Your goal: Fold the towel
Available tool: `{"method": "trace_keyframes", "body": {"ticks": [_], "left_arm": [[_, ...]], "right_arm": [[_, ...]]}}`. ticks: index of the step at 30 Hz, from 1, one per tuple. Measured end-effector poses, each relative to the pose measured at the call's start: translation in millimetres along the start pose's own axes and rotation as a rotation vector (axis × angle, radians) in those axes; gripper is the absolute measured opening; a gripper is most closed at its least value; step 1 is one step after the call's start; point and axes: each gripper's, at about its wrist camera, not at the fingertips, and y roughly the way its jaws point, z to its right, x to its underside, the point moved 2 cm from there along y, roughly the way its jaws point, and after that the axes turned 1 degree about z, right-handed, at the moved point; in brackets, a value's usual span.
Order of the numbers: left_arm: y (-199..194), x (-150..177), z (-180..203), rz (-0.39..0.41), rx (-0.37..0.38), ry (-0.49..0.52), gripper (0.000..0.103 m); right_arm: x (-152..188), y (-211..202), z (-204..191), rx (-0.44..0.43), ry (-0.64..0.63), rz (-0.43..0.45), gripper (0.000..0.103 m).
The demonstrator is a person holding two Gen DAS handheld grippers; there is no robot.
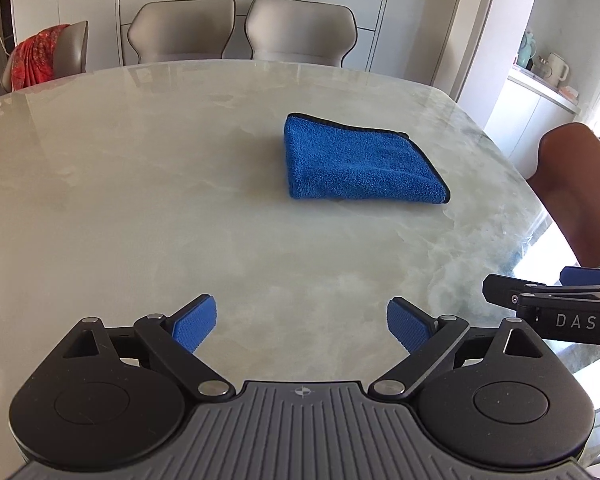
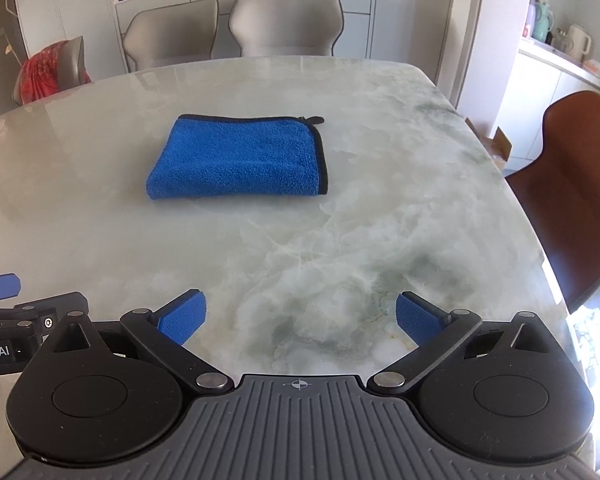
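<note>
"das" on the right gripper point(image 1: 540, 292); "bot.ai" on the left gripper point(image 2: 4, 300).

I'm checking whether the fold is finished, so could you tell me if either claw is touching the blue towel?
Apart. In each wrist view, bare marble table separates the open left claw and right claw from the folded blue towel.

Blue terry towel point(image 1: 358, 162) with black edging, folded into a thick, compact rectangle, lying flat on a pale marble table point(image 1: 180, 200), rounded fold facing the cameras, trimmed edges along its far and right sides, nothing touching it
</note>
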Motion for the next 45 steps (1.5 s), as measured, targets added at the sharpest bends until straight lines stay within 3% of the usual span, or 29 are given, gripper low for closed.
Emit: {"method": "trace_keyframes", "body": {"ticks": [24,45], "left_arm": [[-3,-5,-12,0.010,-0.033,-0.032,0.095],[-2,-8,-6,0.010,-0.069,0.008,0.096]], "right_arm": [[0,-5,-8,-0.025,-0.015,0.014,0.102],[5,1,-9,-0.035,-0.020,-0.012,0.102]]}}
